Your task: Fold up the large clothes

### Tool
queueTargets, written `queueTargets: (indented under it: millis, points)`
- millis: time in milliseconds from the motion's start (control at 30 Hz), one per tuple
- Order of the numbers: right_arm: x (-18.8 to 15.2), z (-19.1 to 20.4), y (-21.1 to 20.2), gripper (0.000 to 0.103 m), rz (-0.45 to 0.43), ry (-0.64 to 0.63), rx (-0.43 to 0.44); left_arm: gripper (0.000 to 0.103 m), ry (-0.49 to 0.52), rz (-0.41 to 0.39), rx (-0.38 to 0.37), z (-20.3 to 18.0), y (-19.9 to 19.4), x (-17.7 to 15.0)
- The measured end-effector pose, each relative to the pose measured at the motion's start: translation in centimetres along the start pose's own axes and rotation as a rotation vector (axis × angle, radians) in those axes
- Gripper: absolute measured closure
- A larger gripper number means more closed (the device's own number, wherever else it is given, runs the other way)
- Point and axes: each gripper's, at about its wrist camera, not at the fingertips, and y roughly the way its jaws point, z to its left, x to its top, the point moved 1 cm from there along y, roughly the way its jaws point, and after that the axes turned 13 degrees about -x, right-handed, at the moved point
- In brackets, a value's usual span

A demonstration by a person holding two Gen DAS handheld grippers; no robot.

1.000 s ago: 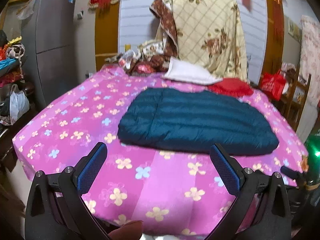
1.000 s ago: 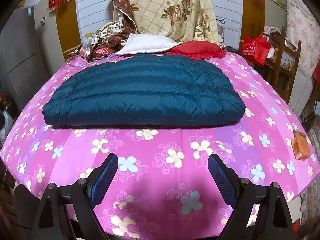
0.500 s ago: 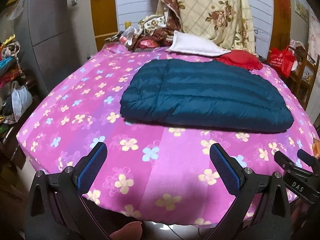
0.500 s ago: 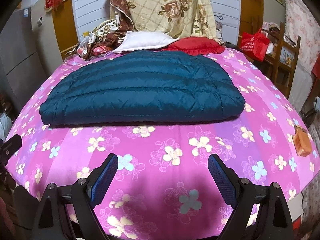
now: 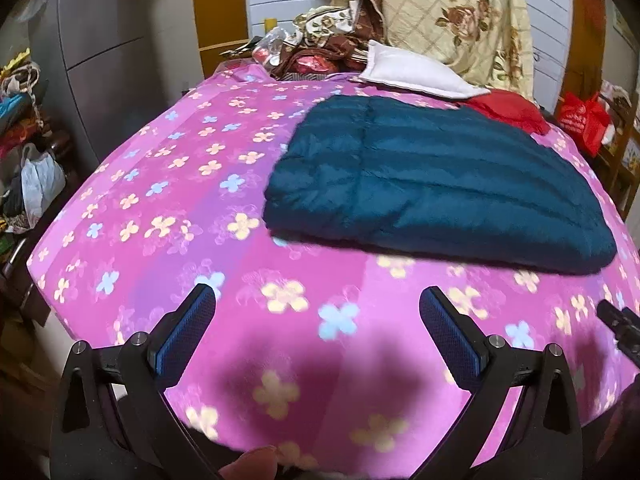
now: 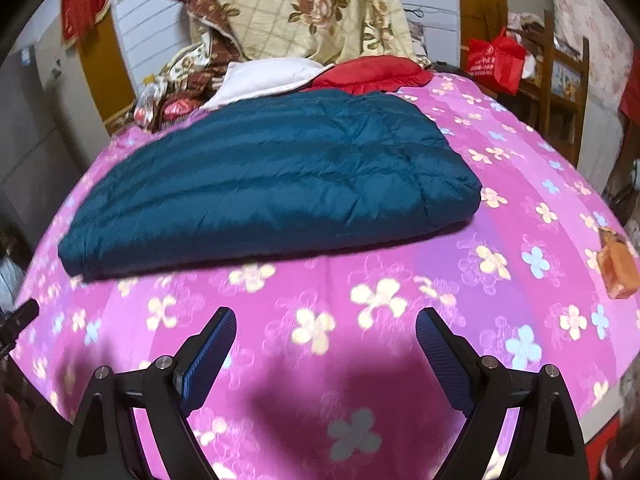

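A dark teal quilted down garment (image 5: pixel 432 180) lies folded flat on a bed with a pink flowered sheet (image 5: pixel 168 184); it also shows in the right wrist view (image 6: pixel 272 176). My left gripper (image 5: pixel 318 312) is open and empty, over the sheet near the bed's front edge, short of the garment's near left corner. My right gripper (image 6: pixel 326 330) is open and empty, over the sheet in front of the garment's near edge. The tip of the right gripper shows at the right edge of the left wrist view (image 5: pixel 620 326).
A white pillow (image 5: pixel 416 74), a red cushion (image 5: pixel 508 110) and a heap of patterned bedding (image 5: pixel 440 12) lie at the bed's head. An orange packet (image 6: pixel 618 264) lies near the right edge. A grey wardrobe (image 5: pixel 100 52) stands left, a wooden chair (image 6: pixel 560 80) right.
Both grippers have moved forward and tilted down over the bed, so the garment looks closer. The right wrist view has rolled slightly. Both stay open.
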Motion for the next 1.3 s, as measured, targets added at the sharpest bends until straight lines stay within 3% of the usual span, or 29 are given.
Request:
queueTargets:
  millis: [200,333,433,600,667,733,900,1100,1300]
  points:
    - [4.5,-4.4,2.6,0.013,-0.004,0.121,0.015,0.001,-0.092,-0.001,-0.09,4.0,2.7,4.8]
    - [7.4,-7.4,5.9,0.013,0.022,0.211,0.036,0.001,-0.164,0.008,-0.199,6.7,6.2,8.8]
    - [9.2,-9.4,8.7,0.013,0.051,0.282,0.07,0.001,-0.22,0.042,-0.231,8.2,9.2,10.9]
    - [10.9,-10.3,13.2,0.013,0.107,0.324,0.094,0.001,-0.272,0.13,-0.265,9.0,14.2,11.9]
    - [11.3,-10.0,14.3,0.013,0.117,0.323,0.102,0.006,-0.299,0.168,-0.27,8.9,15.7,11.5]
    - [11.6,-9.5,14.9,0.024,0.125,0.312,0.113,0.008,-0.304,0.198,-0.289,8.3,16.5,11.0]
    - [10.9,-8.8,15.1,0.032,0.159,0.26,0.137,0.019,-0.221,0.193,-0.265,6.5,16.2,10.4]
    - [9.8,-8.7,14.4,0.033,0.131,0.202,0.12,0.019,-0.115,0.178,-0.182,4.3,15.5,9.7]
    - [9.6,-10.9,10.8,0.033,0.061,0.288,0.099,0.019,-0.058,0.11,-0.11,3.5,11.9,9.4]
